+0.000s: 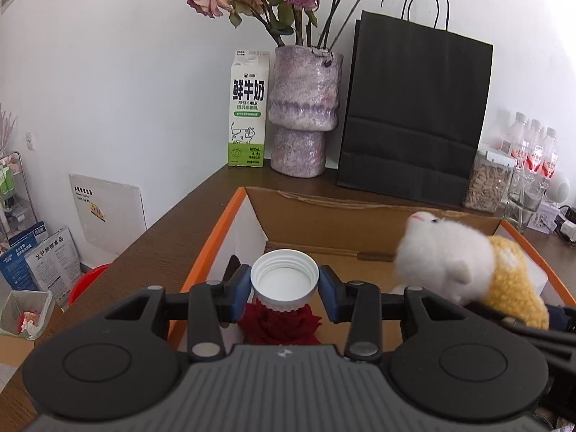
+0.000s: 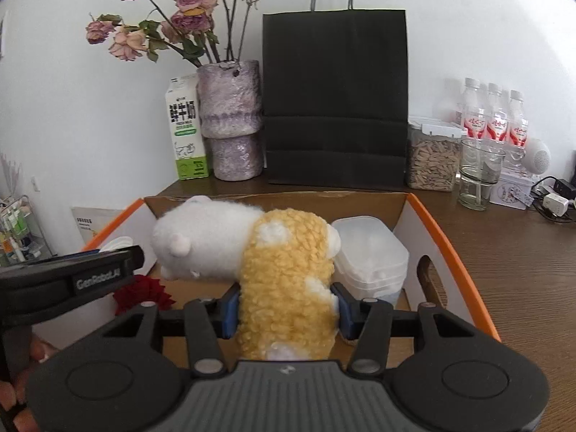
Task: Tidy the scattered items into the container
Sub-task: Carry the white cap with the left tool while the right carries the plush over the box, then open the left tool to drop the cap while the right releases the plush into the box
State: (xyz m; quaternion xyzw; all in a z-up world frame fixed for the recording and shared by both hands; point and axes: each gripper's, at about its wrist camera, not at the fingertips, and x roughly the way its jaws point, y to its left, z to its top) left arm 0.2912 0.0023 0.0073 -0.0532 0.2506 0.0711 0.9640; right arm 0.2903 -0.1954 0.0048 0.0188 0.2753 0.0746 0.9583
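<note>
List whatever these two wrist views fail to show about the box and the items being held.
- Left wrist view: the red fabric flower is half hidden by the white screw cap and the left gripper.
- Left wrist view: the white and yellow plush toy is blurred.
- Right wrist view: the orange-rimmed cardboard box floor is mostly covered by the toy and right gripper.

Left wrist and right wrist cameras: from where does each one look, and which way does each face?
Left wrist: sits behind the left gripper, faces the cardboard box and wall; its fingers clamp a white cap.
Right wrist: sits behind the right gripper, same direction; its fingers clamp the plush toy; fingertips of a hand show.
Shared: box, toy, red flower, black bag.
</note>
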